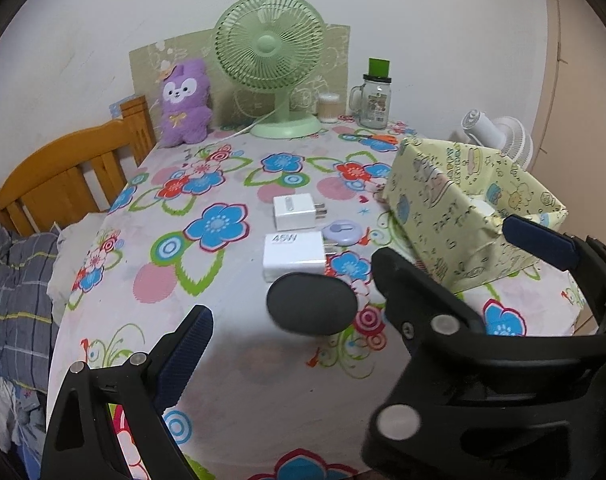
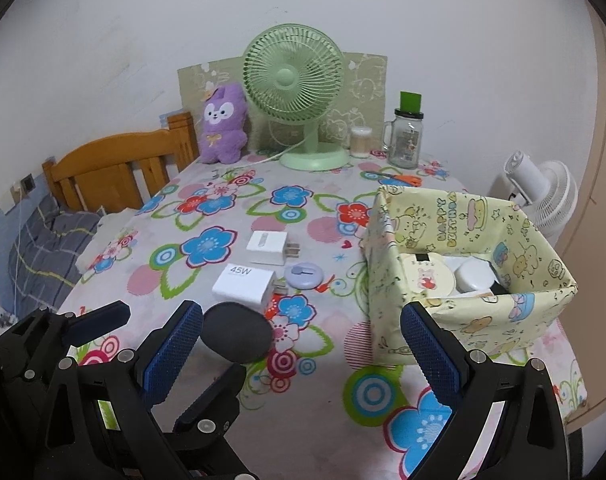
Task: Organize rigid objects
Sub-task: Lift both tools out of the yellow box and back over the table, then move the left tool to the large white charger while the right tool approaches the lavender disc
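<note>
On the floral tablecloth lie a black oval object (image 1: 311, 304) (image 2: 237, 332), a white 45W charger (image 1: 295, 255) (image 2: 243, 282), a second white charger (image 1: 295, 212) (image 2: 267, 253) and a small lilac round disc (image 1: 341, 232) (image 2: 303, 275). A yellow paper-wrapped box (image 1: 463, 216) (image 2: 503, 304) stands at the right and holds several round white items (image 2: 473, 276). My left gripper (image 1: 293, 344) is open and empty, just in front of the black oval. My right gripper (image 2: 303, 354) is open and empty, between the oval and the box.
A green desk fan (image 1: 271, 64) (image 2: 295, 92), a purple plush (image 1: 185, 102), a glass jar mug (image 2: 407, 140) and a small cup (image 2: 361, 142) stand along the back wall. Orange scissors (image 2: 403, 178) lie behind the box. A wooden bed frame (image 1: 71, 176) is left; a white fan (image 2: 543, 196) right.
</note>
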Motion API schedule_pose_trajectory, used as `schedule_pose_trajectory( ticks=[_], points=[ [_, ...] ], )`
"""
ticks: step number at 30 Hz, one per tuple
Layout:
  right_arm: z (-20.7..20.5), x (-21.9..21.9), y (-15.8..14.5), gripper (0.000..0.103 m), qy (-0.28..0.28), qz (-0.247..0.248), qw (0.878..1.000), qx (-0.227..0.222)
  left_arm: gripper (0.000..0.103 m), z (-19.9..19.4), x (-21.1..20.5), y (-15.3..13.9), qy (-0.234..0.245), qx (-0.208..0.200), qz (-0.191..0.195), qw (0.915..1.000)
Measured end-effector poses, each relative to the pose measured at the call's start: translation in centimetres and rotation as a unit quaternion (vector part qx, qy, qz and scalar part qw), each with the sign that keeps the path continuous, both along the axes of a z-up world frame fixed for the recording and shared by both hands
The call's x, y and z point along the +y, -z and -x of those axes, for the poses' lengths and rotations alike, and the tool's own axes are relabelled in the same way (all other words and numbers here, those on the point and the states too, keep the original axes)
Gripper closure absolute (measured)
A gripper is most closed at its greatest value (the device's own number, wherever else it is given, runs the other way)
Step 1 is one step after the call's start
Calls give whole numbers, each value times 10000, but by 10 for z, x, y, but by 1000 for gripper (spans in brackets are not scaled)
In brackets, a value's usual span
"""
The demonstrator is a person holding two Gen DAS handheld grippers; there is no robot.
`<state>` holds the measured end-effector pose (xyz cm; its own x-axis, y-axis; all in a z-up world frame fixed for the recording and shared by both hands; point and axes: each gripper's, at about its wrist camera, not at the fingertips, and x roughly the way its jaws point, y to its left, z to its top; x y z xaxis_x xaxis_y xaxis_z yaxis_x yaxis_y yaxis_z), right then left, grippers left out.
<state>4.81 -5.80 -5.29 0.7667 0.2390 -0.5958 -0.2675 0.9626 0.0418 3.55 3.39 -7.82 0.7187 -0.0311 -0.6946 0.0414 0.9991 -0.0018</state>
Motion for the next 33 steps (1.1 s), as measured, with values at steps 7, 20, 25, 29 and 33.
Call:
schedule_pose_trajectory(
  ticks=[7, 20, 25, 29, 33],
  points=[
    [-2, 12, 11, 2, -115, 114, 9999, -13, 6, -2, 13, 14, -65, 144, 61, 9999],
    [-23, 21, 30, 3, -50, 135, 9996, 251, 6, -23, 26, 34, -109, 387, 230, 9989],
    [-37, 20, 33, 2, 29, -16, 9994, 351, 6, -39, 26, 36, -113, 429, 295, 9986],
    [-51, 21, 34, 3, 112, -124, 9991, 380, 6, -53, 28, 35, -124, 416, 344, 9985],
    [-64, 19, 37, 5, 234, -261, 9984, 454, 6, -67, 29, 37, -145, 445, 386, 9982]
  ],
)
